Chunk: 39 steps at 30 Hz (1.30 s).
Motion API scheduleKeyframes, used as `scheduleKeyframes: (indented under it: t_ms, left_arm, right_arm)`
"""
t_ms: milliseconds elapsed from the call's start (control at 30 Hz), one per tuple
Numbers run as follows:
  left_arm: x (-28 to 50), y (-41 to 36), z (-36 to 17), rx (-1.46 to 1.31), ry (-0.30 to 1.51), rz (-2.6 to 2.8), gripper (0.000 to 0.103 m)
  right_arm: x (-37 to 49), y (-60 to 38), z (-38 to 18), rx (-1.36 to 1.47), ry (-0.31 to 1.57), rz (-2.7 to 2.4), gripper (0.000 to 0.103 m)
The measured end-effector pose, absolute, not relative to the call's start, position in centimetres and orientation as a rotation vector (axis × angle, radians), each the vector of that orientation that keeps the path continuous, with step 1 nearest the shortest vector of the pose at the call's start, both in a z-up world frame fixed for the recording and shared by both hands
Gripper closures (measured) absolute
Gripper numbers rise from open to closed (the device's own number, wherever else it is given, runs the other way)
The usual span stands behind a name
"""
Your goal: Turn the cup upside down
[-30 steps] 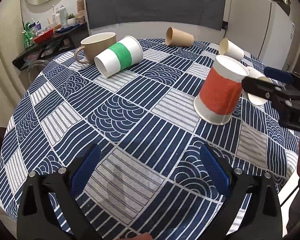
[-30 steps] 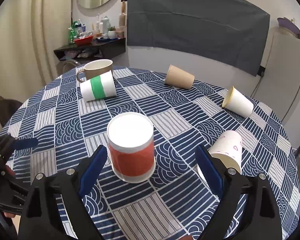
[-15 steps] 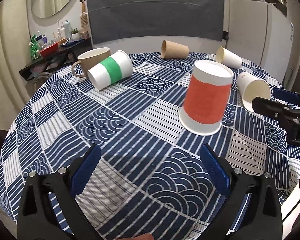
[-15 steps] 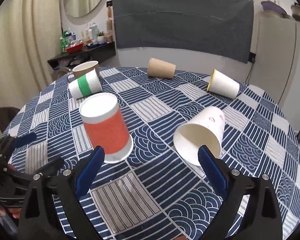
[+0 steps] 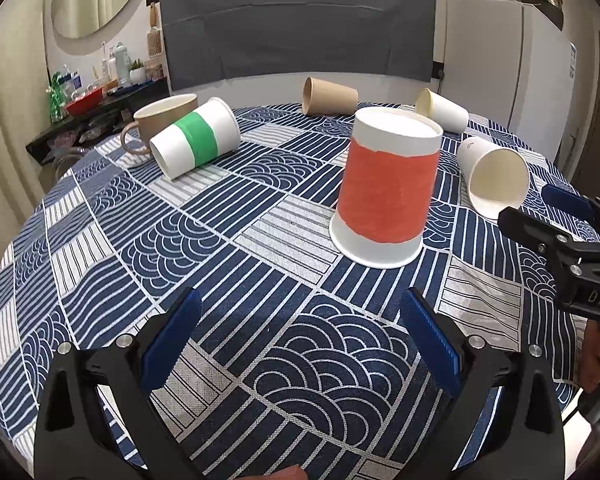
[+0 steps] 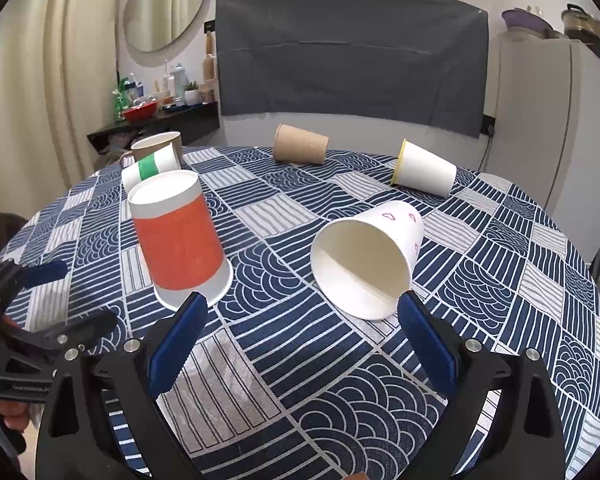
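An orange-banded paper cup [image 5: 386, 188] stands upside down on the patterned tablecloth; it also shows in the right wrist view [image 6: 180, 240]. A white cup with pink hearts [image 6: 370, 258] lies on its side, mouth toward me, just beyond my right gripper [image 6: 300, 334], which is open and empty. It also shows in the left wrist view [image 5: 492, 174]. My left gripper [image 5: 300, 330] is open and empty, short of the orange cup.
A green-banded cup [image 5: 196, 142], a brown cup [image 5: 330, 96] and a yellow-rimmed white cup [image 6: 424, 170] lie on their sides farther back. A tan mug [image 5: 160, 120] stands at the far left. The round table [image 5: 80, 240] drops off near both grippers.
Both grippers have drawn back from the orange cup, which stands released. The right gripper has swung right and now faces the heart cup's mouth. The left gripper's view has lowered.
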<state>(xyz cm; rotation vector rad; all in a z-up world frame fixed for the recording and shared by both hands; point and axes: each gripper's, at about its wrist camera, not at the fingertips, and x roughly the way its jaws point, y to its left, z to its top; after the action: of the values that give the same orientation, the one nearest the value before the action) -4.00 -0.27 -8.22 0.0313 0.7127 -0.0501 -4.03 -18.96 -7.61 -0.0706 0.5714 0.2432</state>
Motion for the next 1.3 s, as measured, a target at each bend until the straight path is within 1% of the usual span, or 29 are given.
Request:
scheduleKeyframes:
  t_ms: [167, 467, 700, 967, 1300]
  left_arm:
    - [-4.1, 0.2, -8.4, -0.003, 0.703, -0.054, 0.006]
    - [-3.8, 1.1, -8.8, -0.071, 0.727, -0.068, 0.006]
    - [-3.7, 0.5, -8.8, -0.026, 0.726, -0.059, 0.006]
    - [-3.6, 0.8, -8.9, -0.052, 0.745, -0.067, 0.006]
    - [-3.6, 0.2, -9.1, -0.013, 0.765, -0.071, 0.006]
  right_arm:
    - [-3.9, -19.0, -7.9, -0.053, 0.593, 0.269, 0.009]
    - [-4.4, -19.4, -7.8, -0.031, 0.566, 0.281, 0.009]
    - [-4.2, -19.4, -7.8, -0.031, 0.571, 0.278, 0.009]
    - [-4.5, -19.2, -7.8, -0.042, 0.563, 0.278, 0.009]
    - [-4.5, -19.2, -7.8, -0.045, 0.564, 0.291, 0.009]
